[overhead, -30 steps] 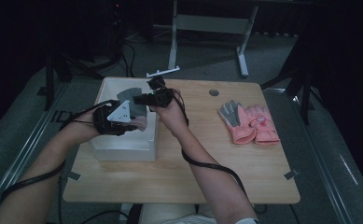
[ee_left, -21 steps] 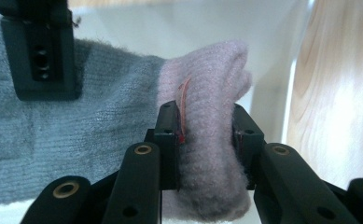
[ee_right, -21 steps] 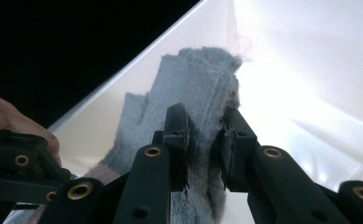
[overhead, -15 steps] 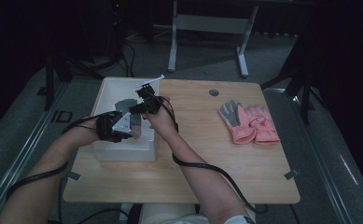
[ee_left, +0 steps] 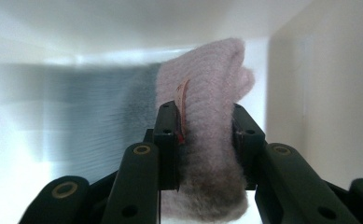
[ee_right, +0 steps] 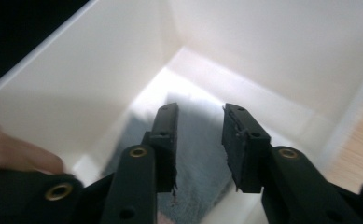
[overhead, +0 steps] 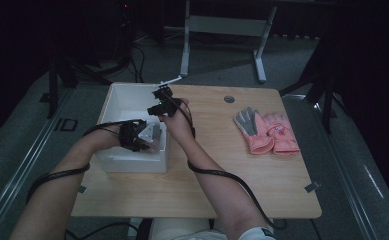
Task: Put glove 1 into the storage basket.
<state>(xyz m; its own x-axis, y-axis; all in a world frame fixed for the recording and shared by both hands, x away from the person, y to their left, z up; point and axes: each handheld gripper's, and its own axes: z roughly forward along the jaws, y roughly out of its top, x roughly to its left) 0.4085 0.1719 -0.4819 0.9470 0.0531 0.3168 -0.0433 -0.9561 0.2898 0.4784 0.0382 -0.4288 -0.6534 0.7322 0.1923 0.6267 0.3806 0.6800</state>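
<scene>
A white box [overhead: 127, 90] stands on the left of the wooden table [overhead: 217, 175]. My left gripper [overhead: 141, 137] is down inside it near the front wall. In the left gripper view, the left gripper [ee_left: 205, 135] is shut on the pink cuff of a pink-and-grey glove [ee_left: 207, 84]. My right gripper [overhead: 158, 100] hovers over the box's middle. In the right gripper view, the right gripper [ee_right: 200, 130] has just been opening its jaws. Nothing is between them, and the grey glove part [ee_right: 198, 163] lies below on the box floor.
A pair of pink-and-grey gloves [overhead: 267, 131] lies flat on the right half of the table. The box's white walls [ee_right: 263, 56] close in around both grippers. Cables trail from both wrists toward the table's near edge. Metal stand legs [overhead: 187, 50] rise behind the table.
Both hands have sunk into the box with the glove, the left one farther and toward the front wall. The glove no longer hangs above the rim.
</scene>
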